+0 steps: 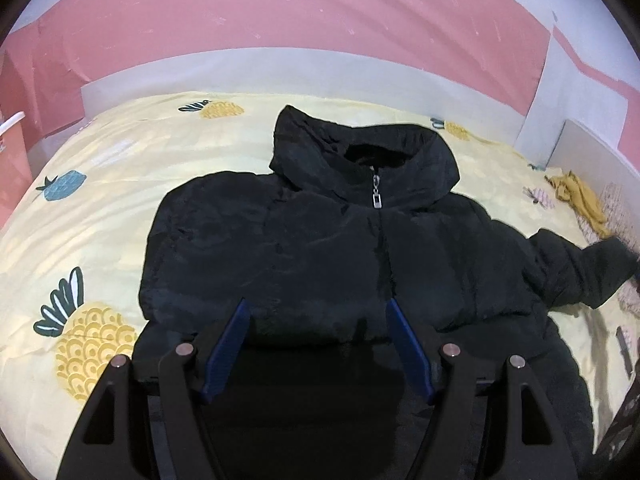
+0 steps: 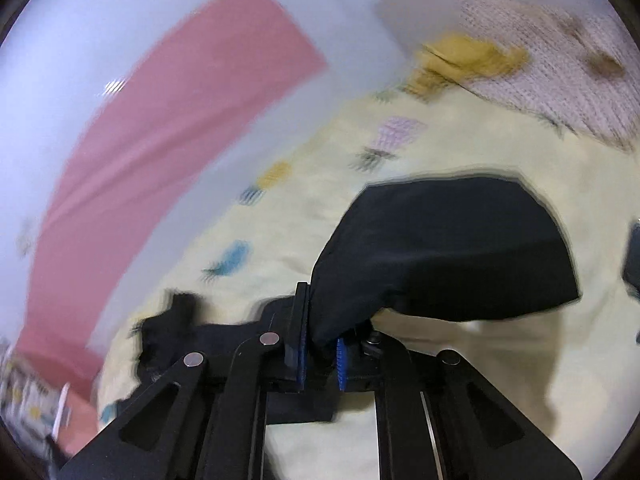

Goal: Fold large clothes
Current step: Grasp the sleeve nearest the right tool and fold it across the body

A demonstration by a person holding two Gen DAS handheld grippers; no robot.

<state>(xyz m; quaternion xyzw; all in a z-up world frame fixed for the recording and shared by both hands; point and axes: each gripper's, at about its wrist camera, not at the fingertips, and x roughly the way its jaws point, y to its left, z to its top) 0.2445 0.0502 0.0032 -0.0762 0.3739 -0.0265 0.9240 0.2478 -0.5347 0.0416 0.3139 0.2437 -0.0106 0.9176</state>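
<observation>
Left tongs (image 1: 316, 344) released, level over the black jacket (image 1: 320, 248) mid-bed (image 1: 100, 216). Right tongs (image 2: 320, 356) tilted, clenched on the jacket's sleeve (image 2: 440, 248), lifted.

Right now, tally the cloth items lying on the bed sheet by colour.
Black: 1, jacket
Mustard yellow: 1, crumpled garment
Pale pinkish: 1, knitted piece
Total: 3
</observation>
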